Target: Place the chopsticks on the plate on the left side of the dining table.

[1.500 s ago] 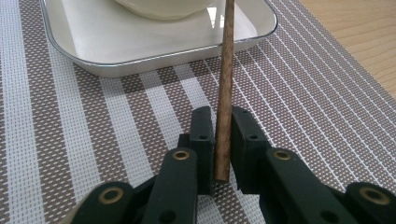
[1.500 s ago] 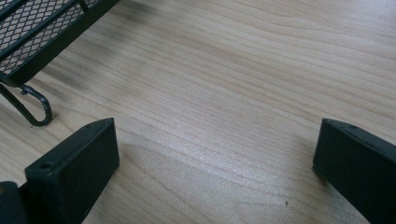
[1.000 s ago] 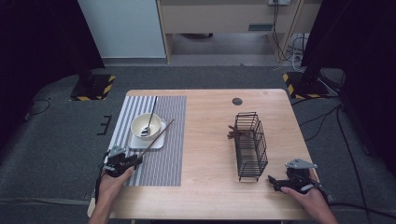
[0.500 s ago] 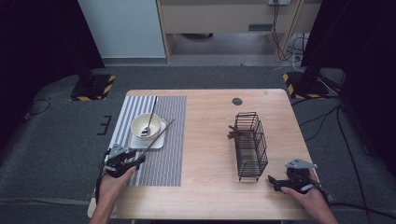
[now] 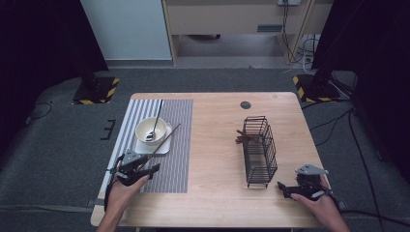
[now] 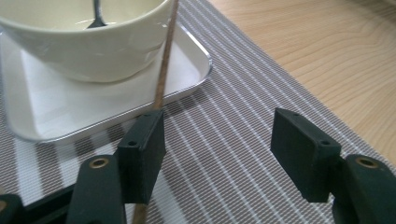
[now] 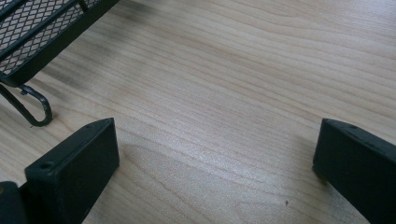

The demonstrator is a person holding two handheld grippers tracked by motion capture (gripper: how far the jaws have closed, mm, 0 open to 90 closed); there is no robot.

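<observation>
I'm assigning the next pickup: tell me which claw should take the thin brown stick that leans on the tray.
Left. The left claw has just been opening, and the thin brown wooden stick lies against one pad, beside the cream bowl. The right claw sits open across the table, by the black wire basket.

On your left, the bowl [image 5: 151, 130] sits on the small tray [image 5: 163, 146] on the placemat [image 5: 176, 159], a spoon [image 5: 155, 121] in it and a chopstick [image 5: 162, 142] leaning across the tray. The wire basket [image 5: 258, 150] stands well to the right, holding chopsticks [image 5: 243, 138].
</observation>
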